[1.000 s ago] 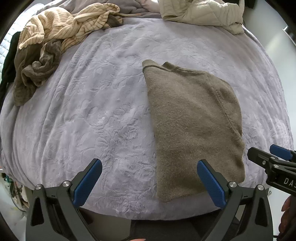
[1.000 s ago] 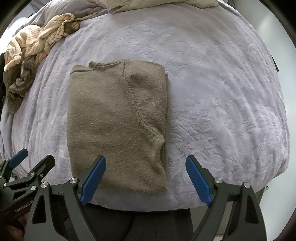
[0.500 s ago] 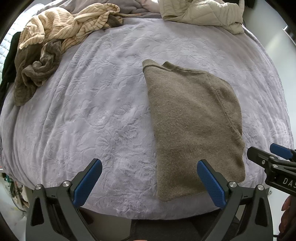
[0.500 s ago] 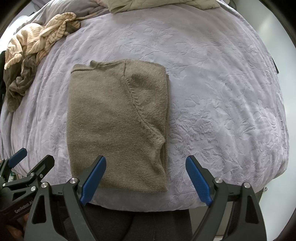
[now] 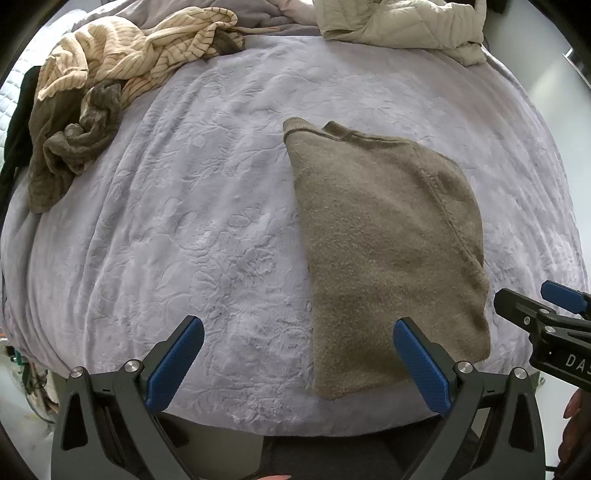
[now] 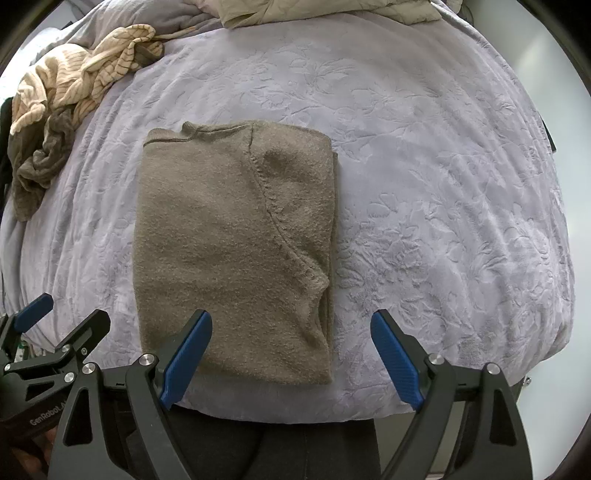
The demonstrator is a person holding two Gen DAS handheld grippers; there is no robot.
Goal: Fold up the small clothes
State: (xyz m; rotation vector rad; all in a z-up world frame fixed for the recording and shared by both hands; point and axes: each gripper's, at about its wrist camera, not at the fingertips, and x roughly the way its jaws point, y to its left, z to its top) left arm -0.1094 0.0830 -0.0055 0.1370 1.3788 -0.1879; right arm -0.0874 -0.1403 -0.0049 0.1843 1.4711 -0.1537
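An olive-brown knit sweater (image 6: 232,251) lies folded into a long rectangle on the lilac bedspread (image 6: 443,184), its hem near the front edge. The left wrist view has the same sweater (image 5: 388,251) to the right of centre. My left gripper (image 5: 295,362) hangs open over the bed's front edge, its right finger above the sweater's near left corner, holding nothing. My right gripper (image 6: 291,362) is open too and straddles the sweater's near right corner without touching it. Each gripper shows at the edge of the other's view.
A heap of striped cream and brown clothes (image 5: 110,81) lies at the far left of the bed. A pale quilted jacket (image 5: 402,26) sits at the far edge. The person's dark trousers (image 6: 295,443) press against the bed front.
Almost nothing differs. The right wrist view has drifted slightly, so the sweater sits a touch lower in it. Both grippers stay open.
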